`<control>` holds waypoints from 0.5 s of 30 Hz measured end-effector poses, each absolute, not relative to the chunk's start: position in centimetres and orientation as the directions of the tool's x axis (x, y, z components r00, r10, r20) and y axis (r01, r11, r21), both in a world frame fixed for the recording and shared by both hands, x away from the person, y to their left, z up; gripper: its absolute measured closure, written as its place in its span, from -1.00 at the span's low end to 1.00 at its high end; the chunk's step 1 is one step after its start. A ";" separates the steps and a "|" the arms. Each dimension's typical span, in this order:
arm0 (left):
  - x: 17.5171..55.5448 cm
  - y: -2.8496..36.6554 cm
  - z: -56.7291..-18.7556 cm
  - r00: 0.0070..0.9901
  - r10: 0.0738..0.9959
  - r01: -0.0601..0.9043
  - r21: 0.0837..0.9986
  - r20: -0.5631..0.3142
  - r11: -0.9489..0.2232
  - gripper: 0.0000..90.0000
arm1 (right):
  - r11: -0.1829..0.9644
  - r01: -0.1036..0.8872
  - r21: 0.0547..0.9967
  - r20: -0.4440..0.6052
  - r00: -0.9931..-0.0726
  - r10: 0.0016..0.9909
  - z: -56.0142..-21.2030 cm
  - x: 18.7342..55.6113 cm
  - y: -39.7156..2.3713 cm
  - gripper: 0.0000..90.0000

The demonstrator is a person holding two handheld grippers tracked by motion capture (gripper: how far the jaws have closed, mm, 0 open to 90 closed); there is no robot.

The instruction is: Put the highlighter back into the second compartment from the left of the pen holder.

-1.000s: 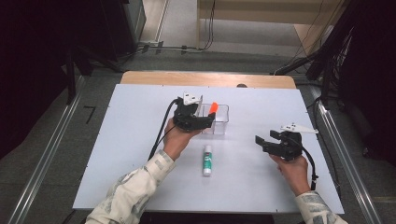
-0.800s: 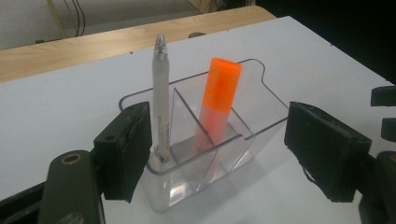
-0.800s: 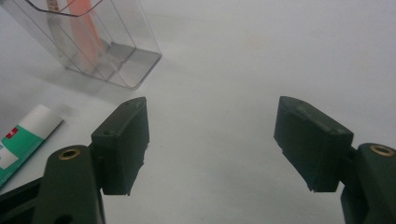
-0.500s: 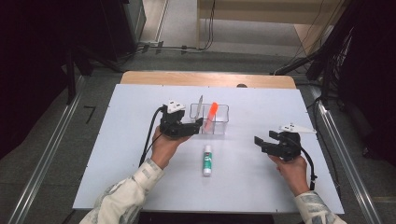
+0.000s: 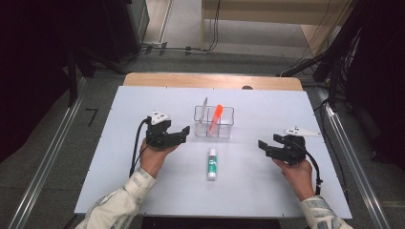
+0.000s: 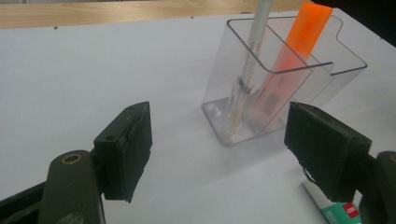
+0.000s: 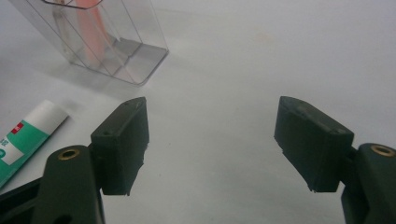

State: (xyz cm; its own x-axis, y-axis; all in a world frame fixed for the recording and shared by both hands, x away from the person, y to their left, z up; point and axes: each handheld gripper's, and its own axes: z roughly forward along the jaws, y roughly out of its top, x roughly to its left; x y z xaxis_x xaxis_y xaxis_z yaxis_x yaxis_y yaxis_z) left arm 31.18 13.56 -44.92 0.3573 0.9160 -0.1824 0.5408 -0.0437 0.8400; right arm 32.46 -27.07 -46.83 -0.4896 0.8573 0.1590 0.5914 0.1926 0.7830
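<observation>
now i'm holding my left claw (image 5: 184, 132) wide open and empty just left of the clear plastic two-compartment holder (image 5: 214, 122), which is carrying a silver pen (image 5: 205, 109) and an orange highlighter (image 5: 216, 116). my right claw (image 5: 264, 147) is gaping empty too, right of the white-and-green glue stick (image 5: 212, 163) lying on the white counter (image 5: 119, 119).

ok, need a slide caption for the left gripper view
Open left gripper facing a clear holder with a pen and orange highlighter.
</observation>
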 end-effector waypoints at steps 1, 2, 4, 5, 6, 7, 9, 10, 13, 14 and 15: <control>31.1 13.8 -45.0 0.355 0.917 0.541 0.840 -0.181 -0.044 -0.48 | 0.192 0.591 0.784 0.161 -0.492 0.856 -46.8 32.4 -27.0 -0.45; 30.9 14.0 -45.1 0.353 0.918 0.542 0.839 -0.182 -0.042 -0.48 | 0.191 0.591 0.784 0.162 -0.491 0.856 -46.8 32.4 -27.0 -0.45; 30.7 14.3 -45.3 0.348 0.920 0.543 0.839 -0.181 -0.041 -0.48 | 0.195 0.590 0.784 0.159 -0.494 0.855 -46.8 32.4 -26.9 -0.45; 30.6 14.5 -45.4 0.345 0.921 0.544 0.838 -0.180 -0.040 -0.48 | 0.195 0.591 0.783 0.160 -0.494 0.855 -46.8 32.4 -26.9 -0.45; 30.5 14.7 -45.5 0.340 0.923 0.546 0.837 -0.181 -0.037 -0.48 | 0.196 0.591 0.782 0.161 -0.496 0.853 -46.8 32.4 -26.9 -0.45; 30.5 15.0 -45.6 0.335 0.925 0.547 0.836 -0.180 -0.035 -0.48 | 0.197 0.591 0.782 0.160 -0.496 0.853 -46.9 32.4 -26.8 -0.45; 30.5 15.4 -45.7 0.322 0.929 0.551 0.834 -0.183 -0.027 -0.48 | 0.200 0.591 0.781 0.159 -0.498 0.852 -46.9 32.4 -26.8 -0.45; 30.5 15.6 -45.7 0.317 0.930 0.550 0.835 -0.185 -0.021 -0.48 | 0.199 0.592 0.781 0.160 -0.498 0.852 -46.9 32.4 -26.7 -0.45; 30.3 16.0 -45.7 0.306 0.934 0.548 0.836 -0.187 -0.012 -0.48 | 0.201 0.589 0.783 0.158 -0.501 0.851 -46.8 32.3 -26.6 -0.45; 30.2 16.1 -45.8 0.305 0.934 0.548 0.836 -0.186 -0.013 -0.48 | 0.203 0.587 0.784 0.157 -0.502 0.850 -46.8 32.3 -26.6 -0.45; 30.1 16.2 -45.8 0.303 0.935 0.548 0.837 -0.187 -0.010 -0.48 | 0.203 0.587 0.784 0.157 -0.503 0.850 -46.8 32.2 -26.6 -0.45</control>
State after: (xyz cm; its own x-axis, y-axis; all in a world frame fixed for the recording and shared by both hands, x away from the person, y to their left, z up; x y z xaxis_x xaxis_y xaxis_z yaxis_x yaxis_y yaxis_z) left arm 30.11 16.25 -45.81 0.3026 0.9347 -0.1867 0.5478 -0.0103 0.8365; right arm 32.24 -26.63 -46.82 -0.5032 0.8498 0.1568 0.5869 0.2029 0.7838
